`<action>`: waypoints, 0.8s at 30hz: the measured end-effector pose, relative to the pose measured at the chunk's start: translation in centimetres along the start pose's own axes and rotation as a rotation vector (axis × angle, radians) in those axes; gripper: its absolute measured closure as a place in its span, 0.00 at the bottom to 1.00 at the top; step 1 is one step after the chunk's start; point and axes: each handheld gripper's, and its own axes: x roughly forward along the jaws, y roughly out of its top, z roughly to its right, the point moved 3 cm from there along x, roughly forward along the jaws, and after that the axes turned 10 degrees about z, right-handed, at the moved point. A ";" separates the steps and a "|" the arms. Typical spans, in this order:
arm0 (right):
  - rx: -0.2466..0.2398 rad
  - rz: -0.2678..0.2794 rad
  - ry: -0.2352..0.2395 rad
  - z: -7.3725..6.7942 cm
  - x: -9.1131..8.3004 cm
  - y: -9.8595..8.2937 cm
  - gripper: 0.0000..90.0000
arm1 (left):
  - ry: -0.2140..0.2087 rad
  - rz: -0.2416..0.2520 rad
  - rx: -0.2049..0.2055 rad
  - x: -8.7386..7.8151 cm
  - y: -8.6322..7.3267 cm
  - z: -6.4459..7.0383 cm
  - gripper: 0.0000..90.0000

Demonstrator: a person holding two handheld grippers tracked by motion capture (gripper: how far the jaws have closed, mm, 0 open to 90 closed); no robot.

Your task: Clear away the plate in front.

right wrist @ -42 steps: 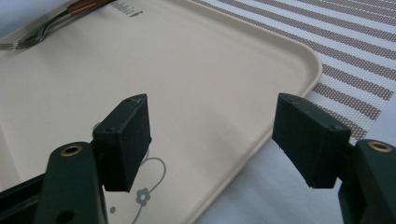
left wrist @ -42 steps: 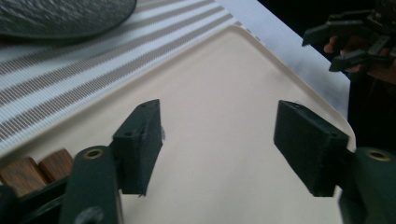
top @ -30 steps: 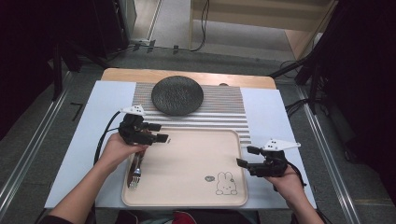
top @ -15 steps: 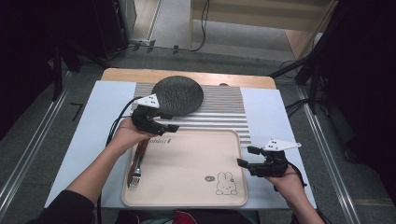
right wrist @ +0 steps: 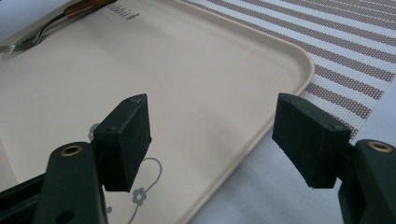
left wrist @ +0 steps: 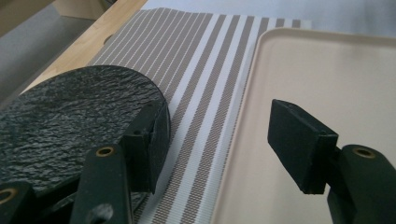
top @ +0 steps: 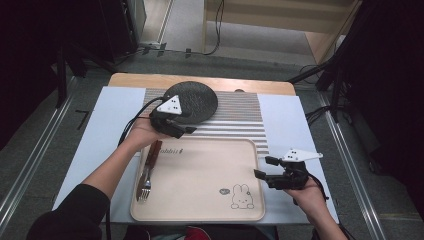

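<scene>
Left gripper [top: 186,131] moved from fork [top: 146,175] up to plate [top: 192,102], jaws spread at its near rim, unclosed; next: clamp rim, lift onto tray [top: 200,212]; right gripper [top: 262,167] released, idle.

**Colours and patterns around the cream tray**

The rectangular cream plastic tray [top: 200,200] is plain apart from a small line-drawn rabbit [top: 241,196] with a heart near its right front corner and a short line of dark print near its far left edge. On its left side lies a silver metal fork with a reddish-brown wooden handle [top: 148,170]. Beyond the tray, the woven placemat [top: 240,117] runs in brown and white stripes. On it sits a round black plate with a rough, pebbled surface [top: 195,100]. Under the tray lies a pale blue sheet [top: 107,112]. Both pairs of jaws are matt black, and a grey 3-cornered plate with dark dots tops the left gripper [top: 182,131] and the right gripper [top: 264,168].
</scene>
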 end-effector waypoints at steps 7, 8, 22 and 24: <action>0.000 0.003 -0.004 0.1 -0.1 0.0 0.29 | 0.035 -0.012 0.150 1.0 -0.5 -0.4 0.43; 0.002 0.003 -0.004 0.0 -0.1 -0.1 0.29 | 0.038 -0.012 0.160 1.2 -0.6 -0.5 0.43; 0.012 0.005 -0.021 0.1 -0.7 -0.3 0.29 | 0.070 -0.081 0.327 3.1 -1.8 -0.8 0.44; 0.011 0.012 -0.023 0.2 -0.8 -0.4 0.29 | 0.073 -0.084 0.342 3.3 -1.9 -0.7 0.44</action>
